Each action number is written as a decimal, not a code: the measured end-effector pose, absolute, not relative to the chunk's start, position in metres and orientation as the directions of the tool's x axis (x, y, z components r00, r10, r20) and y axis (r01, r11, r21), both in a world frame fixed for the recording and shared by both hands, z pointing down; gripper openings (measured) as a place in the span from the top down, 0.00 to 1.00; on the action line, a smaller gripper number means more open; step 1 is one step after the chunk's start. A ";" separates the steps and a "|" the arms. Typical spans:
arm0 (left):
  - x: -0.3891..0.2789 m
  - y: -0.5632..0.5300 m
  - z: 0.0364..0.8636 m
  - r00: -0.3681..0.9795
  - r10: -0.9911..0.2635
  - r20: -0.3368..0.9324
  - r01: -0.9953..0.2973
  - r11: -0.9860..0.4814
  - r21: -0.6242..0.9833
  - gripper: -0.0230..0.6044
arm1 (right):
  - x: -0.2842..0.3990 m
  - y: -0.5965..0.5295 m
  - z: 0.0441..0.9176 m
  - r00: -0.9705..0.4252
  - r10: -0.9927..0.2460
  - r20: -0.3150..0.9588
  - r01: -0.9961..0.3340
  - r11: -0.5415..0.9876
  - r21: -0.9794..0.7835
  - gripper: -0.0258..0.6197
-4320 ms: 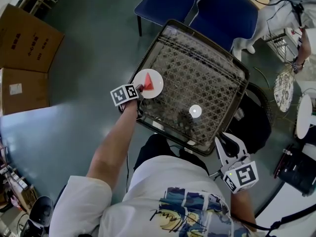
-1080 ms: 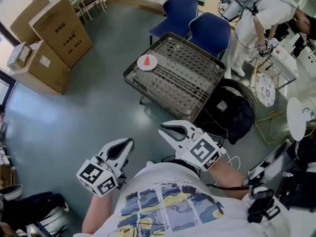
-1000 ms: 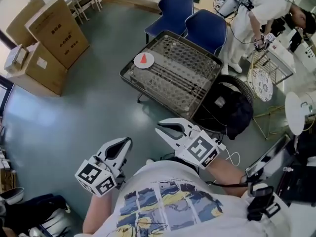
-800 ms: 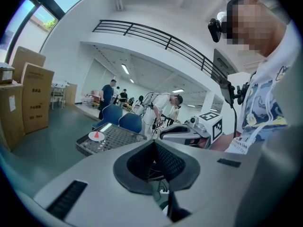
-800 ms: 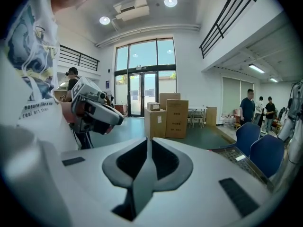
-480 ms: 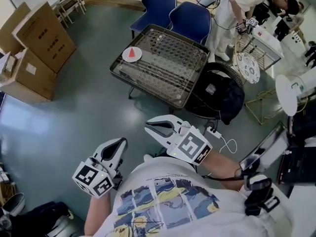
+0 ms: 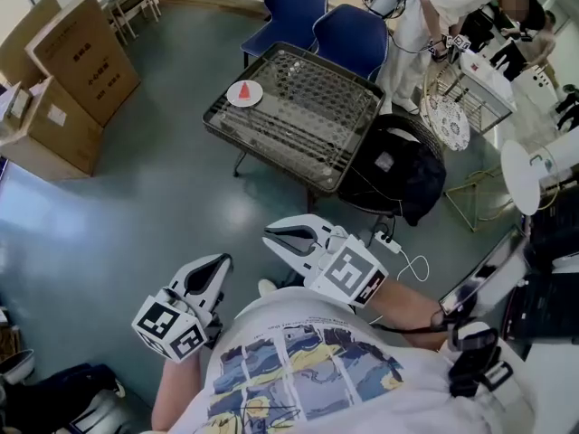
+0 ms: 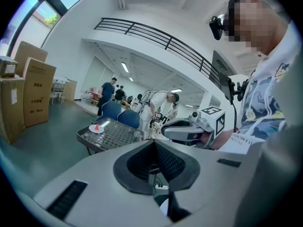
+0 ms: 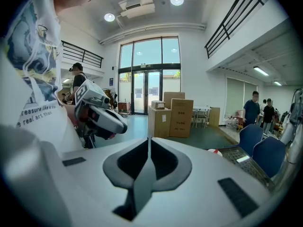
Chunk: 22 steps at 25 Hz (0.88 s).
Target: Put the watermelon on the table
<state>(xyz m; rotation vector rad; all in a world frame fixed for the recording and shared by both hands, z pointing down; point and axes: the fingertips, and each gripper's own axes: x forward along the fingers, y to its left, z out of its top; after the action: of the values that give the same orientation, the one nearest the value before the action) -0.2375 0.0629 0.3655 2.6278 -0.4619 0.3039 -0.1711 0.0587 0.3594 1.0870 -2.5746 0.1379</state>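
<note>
Well apart from watermelon (image 7: 244, 90) on table (image 7: 309, 127), left claw (image 7: 218, 262), right claw (image 7: 270, 235), both closed.

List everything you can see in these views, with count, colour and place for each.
table: one, grey wire mesh, upper centre of head view
plate: one, white, table's left corner
watermelon slice: one, red, on the plate
chairs: two, blue, behind the table
cardboard boxes: several, brown, far left
bag: one, black, right of the table
left gripper: one, white, shut, empty, lower left of head view
right gripper: one, white, shut, empty, lower centre
</note>
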 end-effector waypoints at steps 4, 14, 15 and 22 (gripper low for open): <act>-0.240 0.063 0.363 0.919 -0.278 0.280 -0.374 -0.842 0.390 0.95 | -0.173 0.058 0.359 -0.653 -0.670 0.354 -0.703 0.709 0.045 0.92; -0.251 0.058 0.359 0.915 -0.281 0.290 -0.382 -0.836 0.394 0.95 | -0.182 0.053 0.356 -0.658 -0.656 0.369 -0.691 0.721 0.048 0.93; -0.251 0.058 0.359 0.915 -0.280 0.292 -0.382 -0.835 0.397 0.95 | -0.183 0.052 0.355 -0.658 -0.655 0.370 -0.691 0.721 0.047 0.93; -0.257 0.054 0.361 0.916 -0.271 0.296 -0.376 -0.838 0.396 0.95 | -0.192 0.050 0.357 -0.653 -0.655 0.379 -0.692 0.720 0.054 0.94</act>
<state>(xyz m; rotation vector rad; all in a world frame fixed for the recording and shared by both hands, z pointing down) -0.2569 0.0541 0.3611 2.6200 -0.4674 0.3156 -0.1920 0.0497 0.3567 1.0429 -2.5525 0.1344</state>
